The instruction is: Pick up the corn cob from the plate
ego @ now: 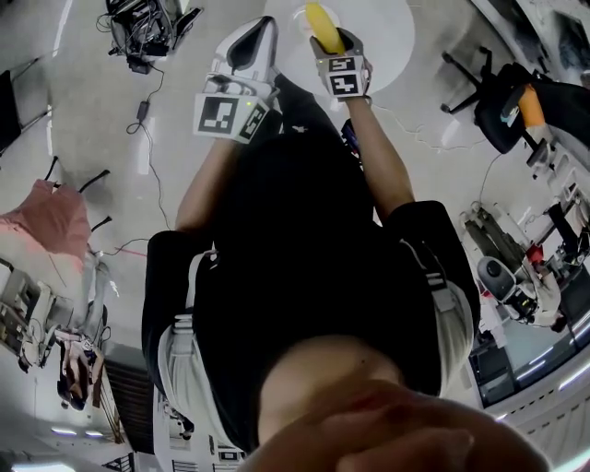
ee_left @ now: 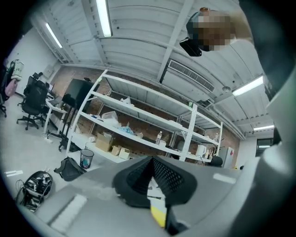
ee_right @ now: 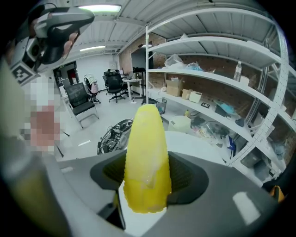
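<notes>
1. In the head view, a person in a black top is being seen from above, with both grippers being held out on the far side of the body. The left gripper (ego: 251, 46) is being carried at the left. The right gripper (ego: 330, 53) is being carried just right of it, over a round white surface (ego: 383, 32).
2. In the same view, the corn cob (ego: 323, 22) is being gripped in the right jaws, its yellow tip being pointed away from the person.
3. In the left gripper view, the jaws of the left gripper (ee_left: 152, 167) are being kept together, with nothing held between their black pads. Beyond them, a white shelving rack (ee_left: 152, 115) and a black office chair (ee_left: 34, 99) at the far left are being shown.
4. In the right gripper view, the jaws of the right gripper (ee_right: 145, 183) are being kept wide and pressed on the thick lower end of the corn cob (ee_right: 145, 152). The cob is being held clear above the surface (ee_right: 199, 141), with the shelving rack (ee_right: 222, 78) at the right.
</notes>
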`<control>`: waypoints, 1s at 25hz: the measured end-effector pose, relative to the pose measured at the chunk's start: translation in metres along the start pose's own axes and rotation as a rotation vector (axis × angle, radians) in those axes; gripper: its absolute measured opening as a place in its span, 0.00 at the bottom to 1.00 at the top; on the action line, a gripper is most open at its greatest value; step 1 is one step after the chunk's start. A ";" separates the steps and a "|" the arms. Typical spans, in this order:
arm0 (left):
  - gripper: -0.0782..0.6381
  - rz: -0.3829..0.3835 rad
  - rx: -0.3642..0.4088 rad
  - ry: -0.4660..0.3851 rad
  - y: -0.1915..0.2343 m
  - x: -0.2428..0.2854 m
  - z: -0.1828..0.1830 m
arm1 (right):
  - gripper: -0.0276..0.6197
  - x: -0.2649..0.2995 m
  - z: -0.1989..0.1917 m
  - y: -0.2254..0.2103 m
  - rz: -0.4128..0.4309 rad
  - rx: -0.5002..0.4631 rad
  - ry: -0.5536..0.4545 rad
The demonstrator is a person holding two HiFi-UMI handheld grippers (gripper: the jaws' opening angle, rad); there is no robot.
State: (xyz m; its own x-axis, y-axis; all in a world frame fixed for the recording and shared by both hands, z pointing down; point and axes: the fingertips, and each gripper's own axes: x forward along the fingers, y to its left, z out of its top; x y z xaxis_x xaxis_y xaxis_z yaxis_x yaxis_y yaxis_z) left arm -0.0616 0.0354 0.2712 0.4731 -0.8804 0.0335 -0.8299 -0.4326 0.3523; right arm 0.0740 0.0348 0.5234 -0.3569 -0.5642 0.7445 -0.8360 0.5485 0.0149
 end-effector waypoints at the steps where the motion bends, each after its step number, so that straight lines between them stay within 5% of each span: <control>1: 0.11 0.000 -0.001 -0.005 0.000 -0.002 0.001 | 0.45 -0.002 0.002 0.000 -0.004 0.004 -0.006; 25: 0.11 -0.046 0.046 -0.079 -0.017 -0.042 0.036 | 0.45 -0.069 0.062 0.023 -0.039 0.055 -0.201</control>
State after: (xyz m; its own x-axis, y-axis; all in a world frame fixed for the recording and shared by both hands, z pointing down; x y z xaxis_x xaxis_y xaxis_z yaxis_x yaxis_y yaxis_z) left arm -0.0777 0.0729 0.2303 0.4874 -0.8714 -0.0563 -0.8216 -0.4794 0.3085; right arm 0.0534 0.0474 0.4310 -0.3949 -0.6992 0.5960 -0.8703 0.4925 0.0011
